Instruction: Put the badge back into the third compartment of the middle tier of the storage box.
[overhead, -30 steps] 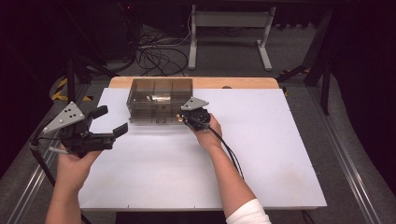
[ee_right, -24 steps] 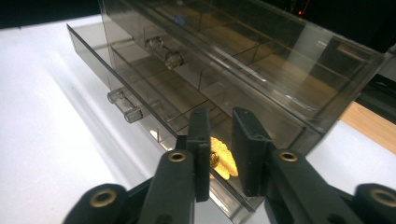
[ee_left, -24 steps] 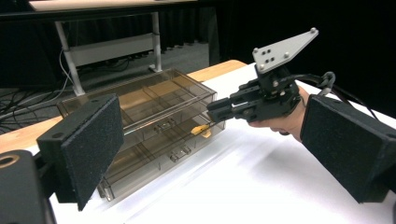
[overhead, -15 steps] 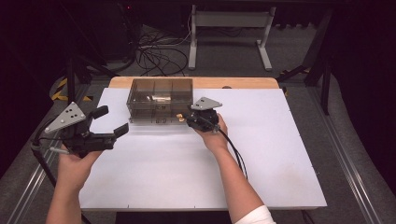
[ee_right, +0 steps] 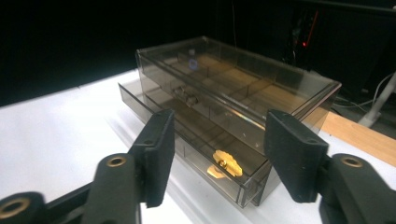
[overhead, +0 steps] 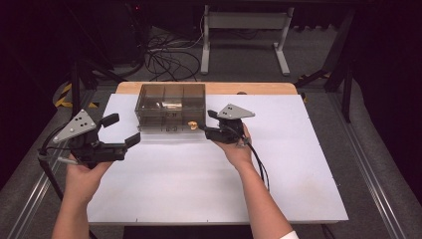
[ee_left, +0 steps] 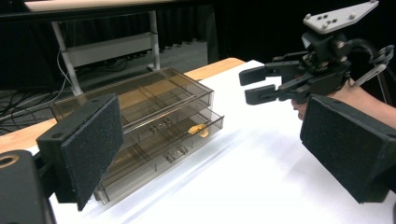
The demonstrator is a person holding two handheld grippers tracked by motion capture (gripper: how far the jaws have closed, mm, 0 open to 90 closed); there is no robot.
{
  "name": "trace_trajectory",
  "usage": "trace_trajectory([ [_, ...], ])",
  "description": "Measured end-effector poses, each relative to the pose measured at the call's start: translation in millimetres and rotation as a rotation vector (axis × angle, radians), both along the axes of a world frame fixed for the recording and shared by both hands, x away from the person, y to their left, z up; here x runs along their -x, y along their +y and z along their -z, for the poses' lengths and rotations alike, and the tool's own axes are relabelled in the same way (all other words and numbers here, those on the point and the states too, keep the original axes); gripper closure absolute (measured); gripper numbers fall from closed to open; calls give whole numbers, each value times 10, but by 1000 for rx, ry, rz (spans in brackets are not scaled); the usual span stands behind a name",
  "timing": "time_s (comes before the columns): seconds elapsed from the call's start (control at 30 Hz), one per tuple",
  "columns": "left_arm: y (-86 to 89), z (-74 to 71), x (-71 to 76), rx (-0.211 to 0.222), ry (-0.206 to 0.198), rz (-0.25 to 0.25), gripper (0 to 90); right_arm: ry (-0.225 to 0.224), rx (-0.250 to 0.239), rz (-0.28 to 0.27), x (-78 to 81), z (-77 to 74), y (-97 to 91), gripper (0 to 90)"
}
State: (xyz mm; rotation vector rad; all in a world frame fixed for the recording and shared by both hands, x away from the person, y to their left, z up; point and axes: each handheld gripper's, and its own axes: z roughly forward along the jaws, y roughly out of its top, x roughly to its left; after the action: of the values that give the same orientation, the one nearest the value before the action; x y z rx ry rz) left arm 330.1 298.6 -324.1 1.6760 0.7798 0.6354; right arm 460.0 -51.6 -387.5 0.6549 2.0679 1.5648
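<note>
My right gripper [overhead: 203, 122] hangs spread just beside the smoky drawer box [overhead: 171, 107], near its gold piece [ee_right: 224, 164]. My left gripper [overhead: 122, 130] gapes wide, well apart from it

smoky drawer box [overhead: 171, 108], gold piece [ee_right: 225, 164], white table [overhead: 199, 179]

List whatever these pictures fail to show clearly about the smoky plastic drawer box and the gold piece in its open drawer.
- Gold piece: too small in the high view, blurred in the right gripper view; its kind is unclear.
- Pale items in the upper drawer: blurred behind the tinted lid of the drawer box.
- Box's left end: hidden in the left gripper view by the left tongs' pad.
- Box's far side: faces away from every camera.
</note>
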Motion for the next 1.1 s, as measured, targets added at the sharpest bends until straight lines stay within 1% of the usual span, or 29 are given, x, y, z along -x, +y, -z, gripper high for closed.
trace_trajectory([
  [0.13, -13, -2, 0, 1, -4, 3, 68, -18, -8, -6, 64, -68, -82, 355],
  [0.2, -18, -3, 2, 1, -8, 4, 68, -27, -21, -9, 103, -102, -127, 332],
  [0.3, -23, -1, 1, 1, -11, 3, 68, -33, -44, -15, 158, -147, -189, 297],
  [0.43, -34, 6, 3, 3, -10, 4, 68, -42, -51, -22, 231, -192, -252, 245],
  [0.7, -45, 9, 5, -1, -20, 4, 67, -38, -86, -9, 352, -237, -436, 159],
  [0.83, -47, 11, 6, 1, -20, 2, 66, -41, -94, 1, 386, -250, -518, 135],
  [1.1, -49, 17, 4, -7, -24, 0, 63, -43, -107, 0, 445, -262, -627, 99],
])
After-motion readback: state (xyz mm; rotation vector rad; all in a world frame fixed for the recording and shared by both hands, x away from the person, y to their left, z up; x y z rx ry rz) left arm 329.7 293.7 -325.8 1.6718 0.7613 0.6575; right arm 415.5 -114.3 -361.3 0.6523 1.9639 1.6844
